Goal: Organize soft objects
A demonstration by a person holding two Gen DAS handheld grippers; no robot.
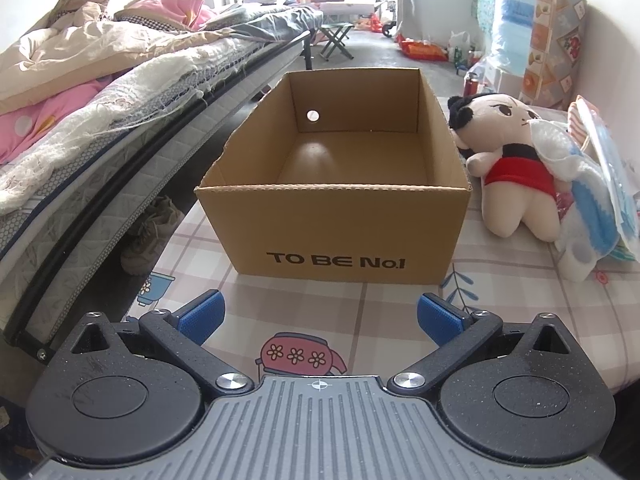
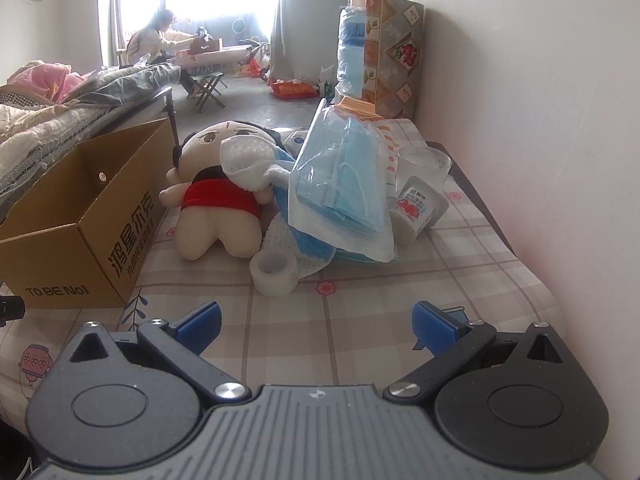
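An open cardboard box (image 1: 344, 236) marked "TO BE No.1" stands empty on the checked cloth; the right wrist view shows the box (image 2: 80, 236) at the left. To its right lies a plush doll (image 1: 508, 160) in a red dress, on its belly; the same doll (image 2: 218, 200) lies in the right wrist view. A blue-and-white towel (image 2: 296, 240) drapes over it, under a clear bag of blue face masks (image 2: 344, 192). A white tape roll (image 2: 274, 270) sits in front. My left gripper (image 1: 319, 314) is open before the box. My right gripper (image 2: 317, 322) is open, short of the pile.
A yoghurt cup (image 2: 418, 210) and a clear glass (image 2: 424, 164) stand behind the mask bag near the wall. A bed (image 1: 100, 120) piled with bedding runs along the left, shoes (image 1: 152, 232) under it. Far off, a person (image 2: 154, 40) sits at a low table.
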